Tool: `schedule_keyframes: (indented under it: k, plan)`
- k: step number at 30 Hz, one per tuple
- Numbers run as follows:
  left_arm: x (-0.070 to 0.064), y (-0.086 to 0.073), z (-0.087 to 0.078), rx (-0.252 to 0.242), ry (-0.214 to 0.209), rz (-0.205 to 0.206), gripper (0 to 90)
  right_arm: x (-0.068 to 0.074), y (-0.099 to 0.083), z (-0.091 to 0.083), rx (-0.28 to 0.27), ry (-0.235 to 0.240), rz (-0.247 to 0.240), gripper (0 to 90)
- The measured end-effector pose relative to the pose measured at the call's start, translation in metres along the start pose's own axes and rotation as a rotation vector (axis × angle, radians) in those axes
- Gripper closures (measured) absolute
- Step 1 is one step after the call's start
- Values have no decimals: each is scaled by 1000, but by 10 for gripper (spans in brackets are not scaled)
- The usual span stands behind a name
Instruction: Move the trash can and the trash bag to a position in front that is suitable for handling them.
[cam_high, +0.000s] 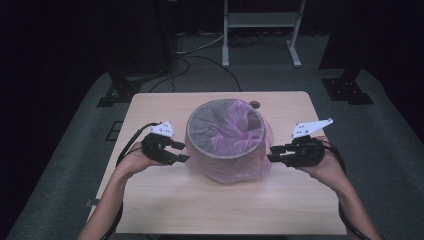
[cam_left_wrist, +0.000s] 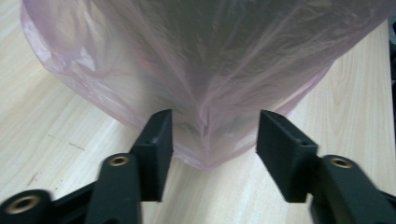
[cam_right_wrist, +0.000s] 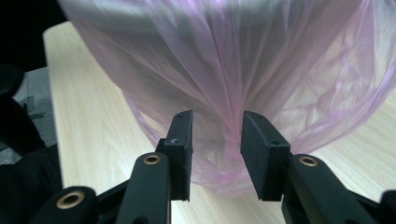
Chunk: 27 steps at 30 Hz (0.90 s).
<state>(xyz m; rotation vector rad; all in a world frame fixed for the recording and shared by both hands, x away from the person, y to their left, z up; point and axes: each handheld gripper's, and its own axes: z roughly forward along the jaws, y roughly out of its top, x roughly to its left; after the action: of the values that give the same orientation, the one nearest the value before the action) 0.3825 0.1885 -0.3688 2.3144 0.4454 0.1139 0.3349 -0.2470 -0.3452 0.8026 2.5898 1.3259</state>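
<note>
A round grey bin (cam_high: 225, 131) stands mid-table, with a pink plastic bag (cam_high: 235, 167) lining it and draped down over its outside to the tabletop. My left gripper (cam_high: 182, 151) is at the bin's left side, open, its jaws straddling a fold of the bag (cam_left_wrist: 210, 126). My right gripper (cam_high: 273, 153) is at the bin's right side, also open, with a gathered pleat of the bag (cam_right_wrist: 224, 126) between its jaws. Neither pair of jaws presses the film.
The light wooden table (cam_high: 220, 210) has bare room in front of the bin and on both sides. A small dark hole (cam_high: 255, 104) lies behind the bin. Beyond the table are a grey floor, cables and a white metal stand (cam_high: 260, 30).
</note>
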Motion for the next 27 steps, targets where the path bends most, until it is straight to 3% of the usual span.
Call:
schedule_keyframes:
  k: [5, 8, 15, 17, 21, 24, 27]
  plan:
    - [-3, 0, -1, 25, 2, -11, 304, 5, 15, -12, -15, 33, -19, 638]
    - [-6, -1, -2, 20, 17, -26, 251, 11, 36, -23, -28, 44, -52, 671]
    - [-8, -2, -1, 11, 8, -17, 227, 19, 71, -24, -26, 41, -105, 734]
    - [-9, -2, -1, 8, 5, -15, 226, 20, 89, -12, -7, 58, -118, 759]
    - [-10, -2, -2, 15, 0, -10, 206, 19, 104, 5, 20, 70, -129, 791]
    - [-11, 0, -4, 9, 1, -6, 200, 20, 122, 33, 93, 72, -164, 832]
    - [-12, -1, -5, 9, -1, -4, 197, 21, 126, 46, 134, 72, -179, 835]
